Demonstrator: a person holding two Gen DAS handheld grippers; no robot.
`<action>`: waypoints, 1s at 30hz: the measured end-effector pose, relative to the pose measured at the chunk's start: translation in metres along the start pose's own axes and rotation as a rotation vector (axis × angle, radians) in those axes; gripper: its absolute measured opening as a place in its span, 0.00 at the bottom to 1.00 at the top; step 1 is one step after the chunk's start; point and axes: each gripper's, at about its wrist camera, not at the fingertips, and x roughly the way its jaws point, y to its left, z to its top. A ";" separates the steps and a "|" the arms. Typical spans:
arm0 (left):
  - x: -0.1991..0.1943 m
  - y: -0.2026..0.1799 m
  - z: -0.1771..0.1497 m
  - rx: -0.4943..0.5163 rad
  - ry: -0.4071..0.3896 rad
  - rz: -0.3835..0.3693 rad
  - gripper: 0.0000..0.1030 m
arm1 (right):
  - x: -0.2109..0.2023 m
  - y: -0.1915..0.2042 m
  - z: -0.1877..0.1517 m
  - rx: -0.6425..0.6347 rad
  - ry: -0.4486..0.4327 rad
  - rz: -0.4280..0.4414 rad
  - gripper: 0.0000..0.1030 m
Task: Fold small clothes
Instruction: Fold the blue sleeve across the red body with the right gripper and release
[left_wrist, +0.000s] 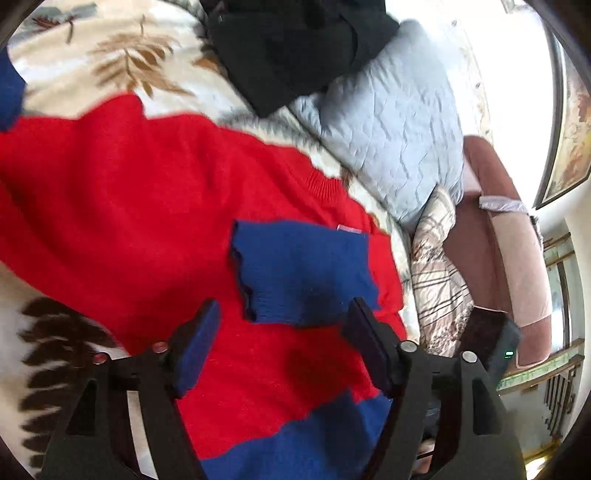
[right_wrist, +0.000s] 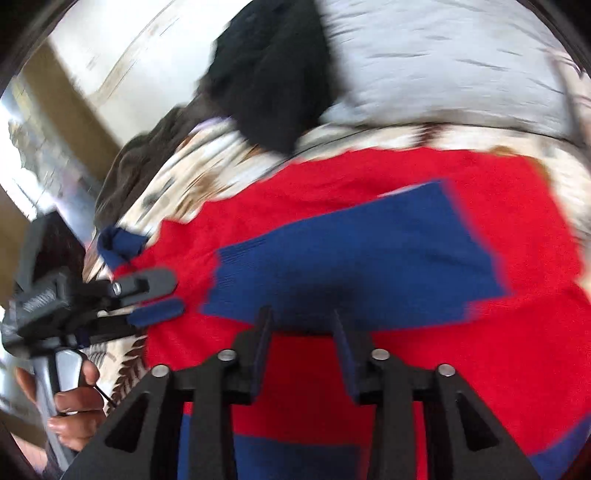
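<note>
A red knit sweater (left_wrist: 147, 206) with blue cuffs and a blue hem band lies spread on the bed. One blue sleeve (left_wrist: 303, 273) is folded across its chest, also seen as the blue sleeve (right_wrist: 362, 266) in the right wrist view. My left gripper (left_wrist: 284, 325) hovers just short of that cuff, open with nothing between its pads. It shows again as the left gripper (right_wrist: 168, 295) at the sweater's left edge, held by a hand (right_wrist: 74, 406). My right gripper (right_wrist: 302, 317) stands open at the sleeve's near edge, pads apart and bare. The other blue cuff (right_wrist: 122, 243) lies bunched at the left.
The bed has a cream leaf-print blanket (left_wrist: 110, 62). A black garment (left_wrist: 295, 48) and a pale blue quilted pillow (left_wrist: 391, 122) lie beyond the sweater. A brown garment (right_wrist: 144, 162) lies at the bed's left. A pink headboard (left_wrist: 498, 229) stands on the right.
</note>
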 end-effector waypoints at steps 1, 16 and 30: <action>0.008 -0.002 -0.001 0.002 0.016 0.004 0.69 | -0.010 -0.017 0.000 0.034 -0.020 -0.032 0.36; 0.000 -0.020 -0.003 0.079 -0.131 0.111 0.03 | -0.033 -0.180 0.023 0.460 -0.133 -0.107 0.21; -0.011 -0.007 -0.002 0.035 -0.137 0.188 0.04 | -0.053 -0.133 0.018 0.340 -0.255 -0.192 0.23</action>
